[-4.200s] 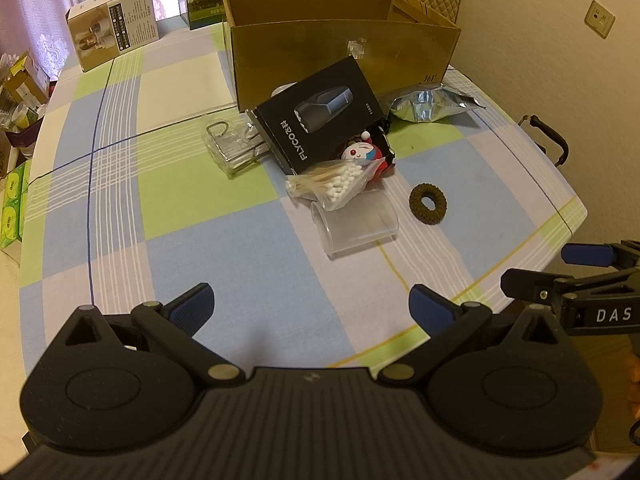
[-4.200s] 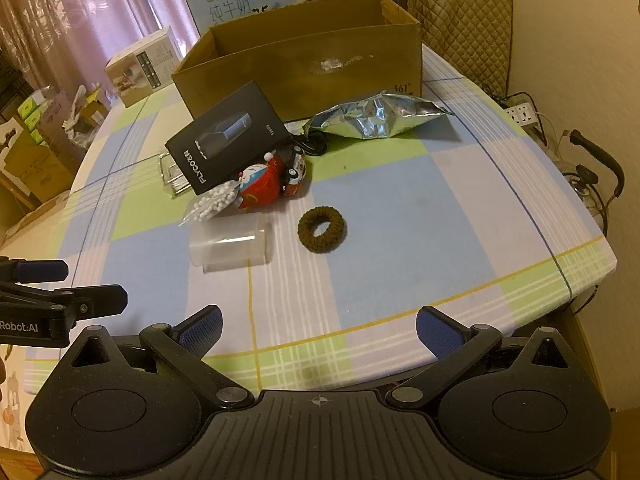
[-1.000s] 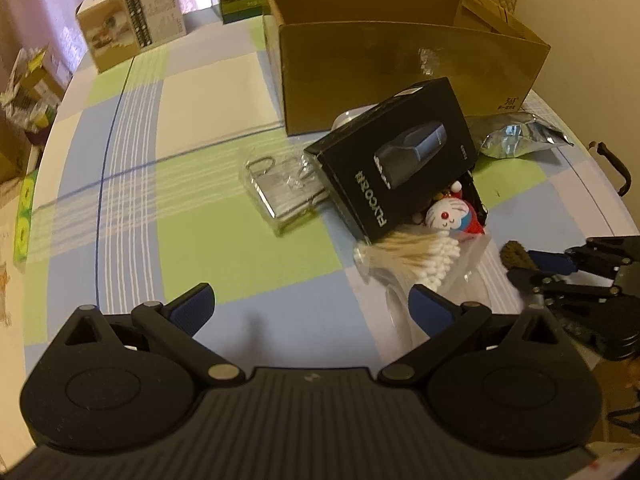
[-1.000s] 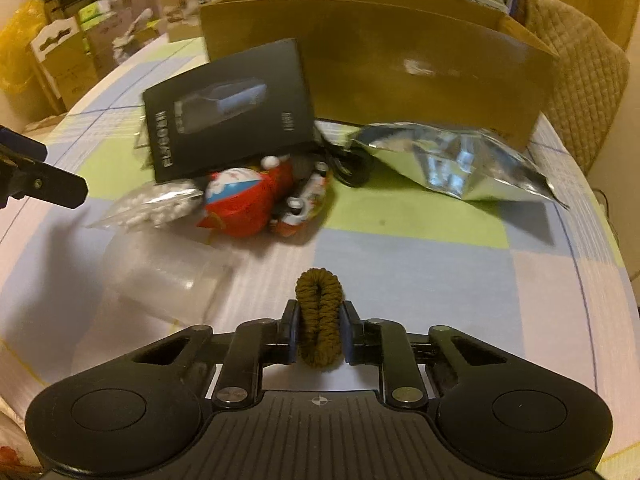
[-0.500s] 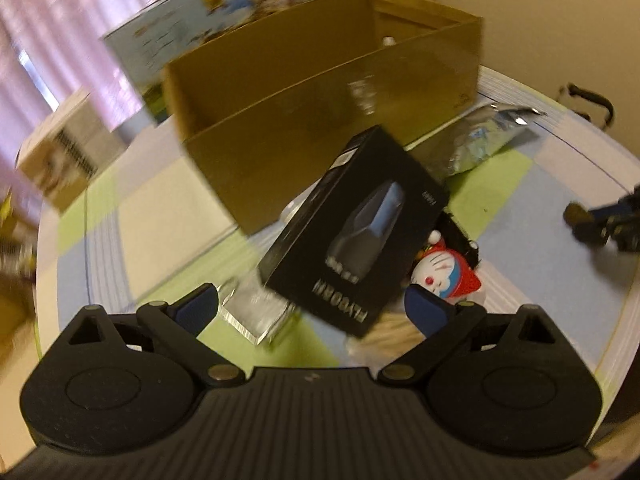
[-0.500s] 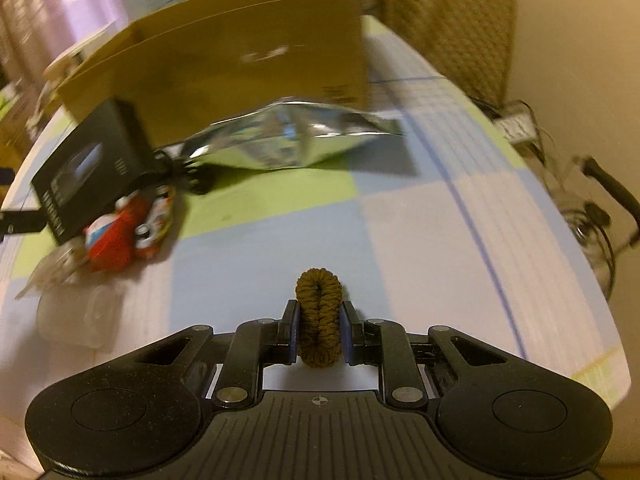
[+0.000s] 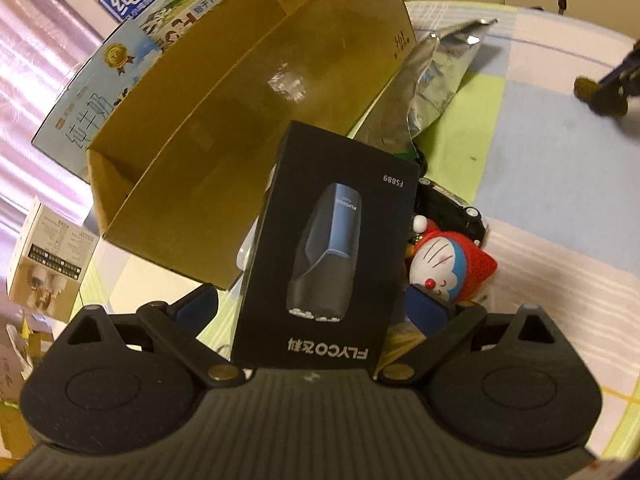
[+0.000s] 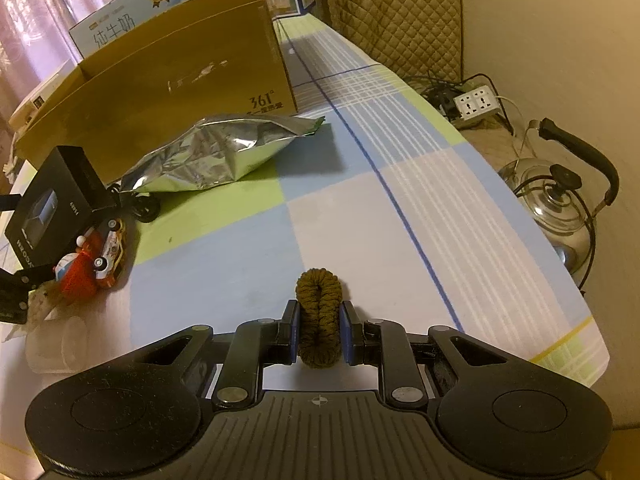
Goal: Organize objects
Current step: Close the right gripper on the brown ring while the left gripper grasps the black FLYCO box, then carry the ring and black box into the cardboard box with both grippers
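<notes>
A black FLYCO box [image 7: 328, 248] leans on the pile in front of the open cardboard box [image 7: 240, 112]. My left gripper [image 7: 316, 308] is open, its fingers on either side of the black box's near end with small gaps. My right gripper [image 8: 319, 332] is shut on a brown hair tie [image 8: 319, 316], held upright a little above the checked tablecloth [image 8: 400, 240]. In the left wrist view that gripper and the hair tie [image 7: 586, 88] show at the far right. The right wrist view has the black box [image 8: 52, 204] at its left edge.
A silver foil bag [image 8: 216, 156] lies before the cardboard box [image 8: 160, 92]. A red Doraemon toy [image 7: 444, 268], a toy car [image 8: 110, 256], a cotton swab bag [image 8: 36, 304] and a clear cup [image 8: 56, 348] crowd the black box. A kettle [image 8: 560, 200] stands off the table's right edge.
My left gripper rolled and closed in on the black box, which now sits between its open fingers. My right gripper, still shut on the hair tie, swung right, away from the pile.
</notes>
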A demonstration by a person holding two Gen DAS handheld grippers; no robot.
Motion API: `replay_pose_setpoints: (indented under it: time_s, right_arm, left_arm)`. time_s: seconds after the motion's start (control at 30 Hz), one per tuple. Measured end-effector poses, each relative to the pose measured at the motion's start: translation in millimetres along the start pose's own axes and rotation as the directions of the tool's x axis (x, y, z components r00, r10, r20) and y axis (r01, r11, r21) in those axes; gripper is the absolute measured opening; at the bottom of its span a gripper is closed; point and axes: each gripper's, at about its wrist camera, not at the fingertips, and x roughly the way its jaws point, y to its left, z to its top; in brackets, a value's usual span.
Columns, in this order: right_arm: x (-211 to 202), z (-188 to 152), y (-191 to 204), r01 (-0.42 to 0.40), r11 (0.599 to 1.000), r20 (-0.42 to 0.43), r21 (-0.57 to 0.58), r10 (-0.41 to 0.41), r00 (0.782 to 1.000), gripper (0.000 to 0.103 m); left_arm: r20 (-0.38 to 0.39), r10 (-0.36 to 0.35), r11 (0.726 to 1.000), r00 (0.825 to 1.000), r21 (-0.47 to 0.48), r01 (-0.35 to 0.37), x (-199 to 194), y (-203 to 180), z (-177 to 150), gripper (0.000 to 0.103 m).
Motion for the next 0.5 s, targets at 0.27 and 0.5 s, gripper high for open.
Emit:
replay_pose_setpoints:
  time_s: [0.27, 0.5]
  right_arm:
    - [3, 5, -4, -0.005, 1.000, -0.008, -0.001, 0.005, 1.000, 0.017]
    - [4, 10, -4, -0.019, 1.000, -0.005, -0.008, 0.019, 1.000, 0.017]
  left_arm:
    - [0.036, 0.046, 0.997, 0.998, 0.058, -0.048, 7, -7, -1, 0.088]
    - [0.121, 0.069, 0.994, 0.990, 0.072, -0.078, -7, -2, 1, 0.086]
